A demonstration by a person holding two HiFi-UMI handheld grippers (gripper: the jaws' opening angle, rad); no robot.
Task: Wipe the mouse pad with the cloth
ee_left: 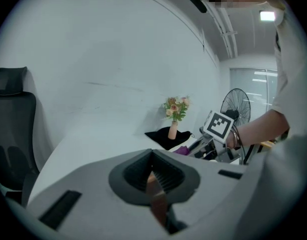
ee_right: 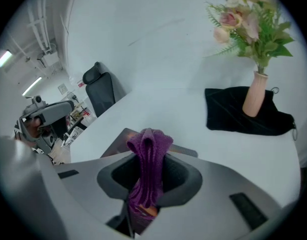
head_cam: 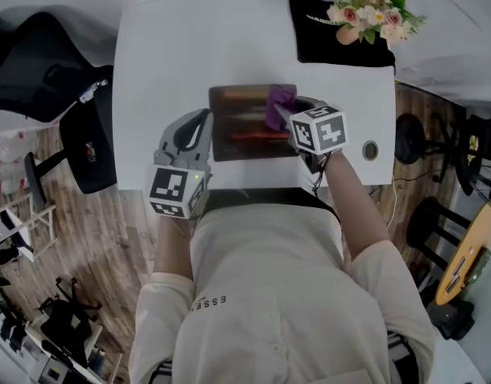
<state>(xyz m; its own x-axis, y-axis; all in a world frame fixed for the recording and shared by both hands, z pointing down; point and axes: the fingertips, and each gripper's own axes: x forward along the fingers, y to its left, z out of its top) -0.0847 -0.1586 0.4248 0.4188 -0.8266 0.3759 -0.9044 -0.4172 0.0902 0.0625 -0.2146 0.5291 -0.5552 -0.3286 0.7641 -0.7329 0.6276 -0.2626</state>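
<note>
On the white table [head_cam: 173, 46], close to its near edge, the dark mouse pad [head_cam: 241, 126] is lying flat, its long axis running left to right. At its left edge the left gripper [head_cam: 204, 130] is pinching a thin brownish sliver, seemingly the pad's rim. Over the far right corner the right gripper [head_cam: 287, 117] is clamping the purple cloth [head_cam: 277, 106], a bunched end poking past the jaws. Most of the pad is stretching left and nearward from the cloth. Whether cloth is touching pad is staying unclear; the right gripper is hiding the right edge.
</note>
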